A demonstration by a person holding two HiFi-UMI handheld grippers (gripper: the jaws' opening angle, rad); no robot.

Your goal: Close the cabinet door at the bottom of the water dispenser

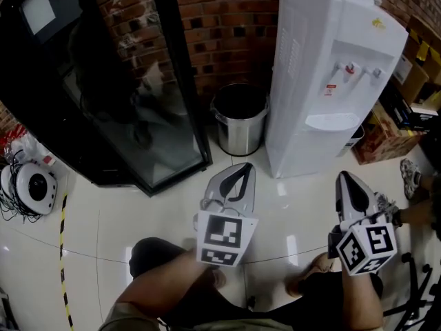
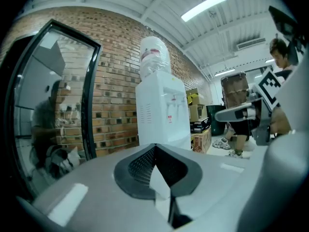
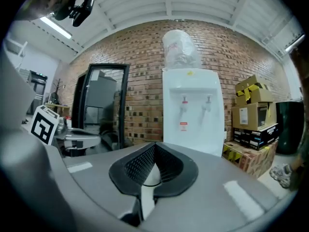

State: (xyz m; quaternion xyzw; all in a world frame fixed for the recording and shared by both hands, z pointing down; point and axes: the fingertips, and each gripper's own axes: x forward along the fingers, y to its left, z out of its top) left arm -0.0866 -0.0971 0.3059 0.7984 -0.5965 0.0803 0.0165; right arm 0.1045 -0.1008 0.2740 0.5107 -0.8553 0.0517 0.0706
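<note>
The white water dispenser (image 1: pixel 331 81) stands against the brick wall with a clear bottle (image 3: pixel 179 47) on top. It also shows in the left gripper view (image 2: pixel 161 115) and the right gripper view (image 3: pixel 193 115). In the head view its lower front (image 1: pixel 313 150) looks flush, with no door standing out. Both grippers hover over the floor a short way in front of it, touching nothing. My left gripper (image 1: pixel 242 165) (image 2: pixel 154 148) is shut and empty. My right gripper (image 1: pixel 344 176) (image 3: pixel 154 145) is shut too, holding nothing.
A steel bin (image 1: pixel 240 119) sits just left of the dispenser, and a tall black glass-door cooler (image 1: pixel 103 81) stands further left. Cardboard boxes (image 1: pixel 386 140) are piled to the dispenser's right. A white round device (image 1: pixel 34 185) lies at the far left. Another person's shoe (image 1: pixel 411 174) is at the right.
</note>
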